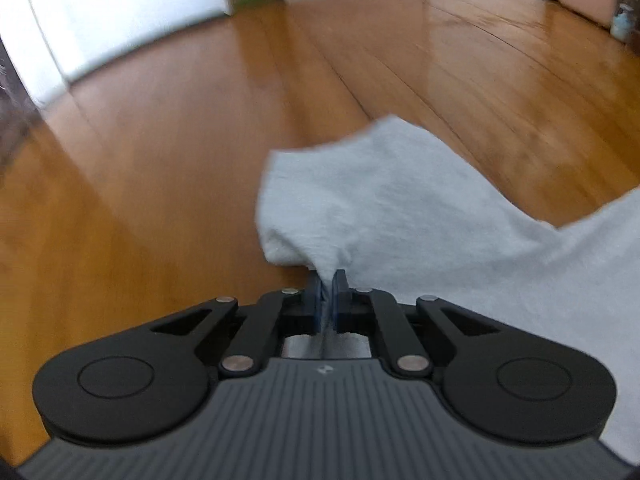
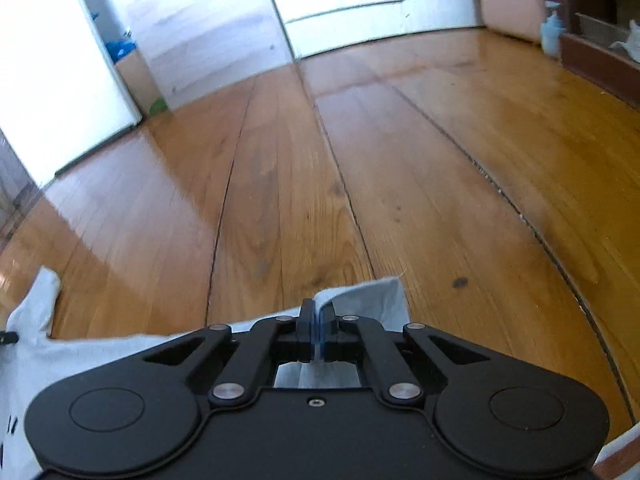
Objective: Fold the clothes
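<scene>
Both grippers, left (image 1: 328,294) and right (image 2: 319,330), pinch the pale garment (image 1: 400,200).

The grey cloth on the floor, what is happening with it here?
A person is folding a light grey garment over a wooden floor, with a handheld gripper in each hand. The left gripper has its jaws shut on a bunched part of the fabric, beside what looks like a sleeve. The right gripper is also shut, pinching an edge of the cloth. The fold is not finished yet.

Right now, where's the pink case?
The pink case stands on the wooden floor at the upper right of both wrist views, against the white wall, beside a blue bottle.
</scene>
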